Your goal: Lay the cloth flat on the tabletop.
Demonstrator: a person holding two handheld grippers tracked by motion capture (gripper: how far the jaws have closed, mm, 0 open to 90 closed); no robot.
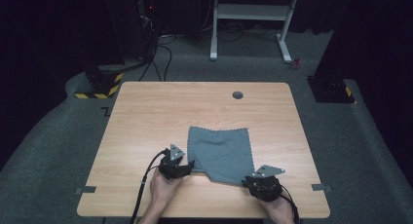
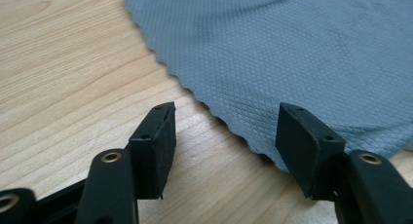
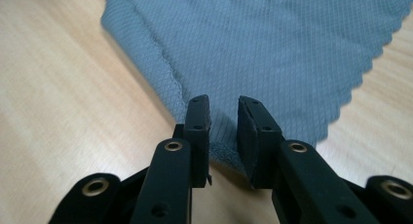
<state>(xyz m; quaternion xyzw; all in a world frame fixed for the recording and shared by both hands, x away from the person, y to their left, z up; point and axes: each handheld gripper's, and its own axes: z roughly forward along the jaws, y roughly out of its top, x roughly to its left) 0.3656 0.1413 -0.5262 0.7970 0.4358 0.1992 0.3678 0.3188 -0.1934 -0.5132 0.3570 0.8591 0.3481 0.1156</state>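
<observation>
A grey-blue cloth (image 1: 221, 151) with scalloped edges lies flat on the wooden table (image 1: 146, 117), towards its near side. My left gripper (image 1: 190, 164) sits at the cloth's near left corner. In the left gripper view it (image 2: 226, 118) is open wide, with the scalloped edge of the cloth (image 2: 292, 48) running between its jaws on the tabletop. My right gripper (image 1: 247, 180) is at the cloth's near right corner. Its jaws (image 3: 224, 105) stand a narrow gap apart over a folded edge of the cloth (image 3: 268, 39), and the pads do not press on it.
A round cable hole (image 1: 237, 94) sits near the table's far edge. Tape marks (image 1: 86, 189) lie at the near left and near right corners. Beyond the table stand a white desk frame (image 1: 251, 12) and cables on grey carpet.
</observation>
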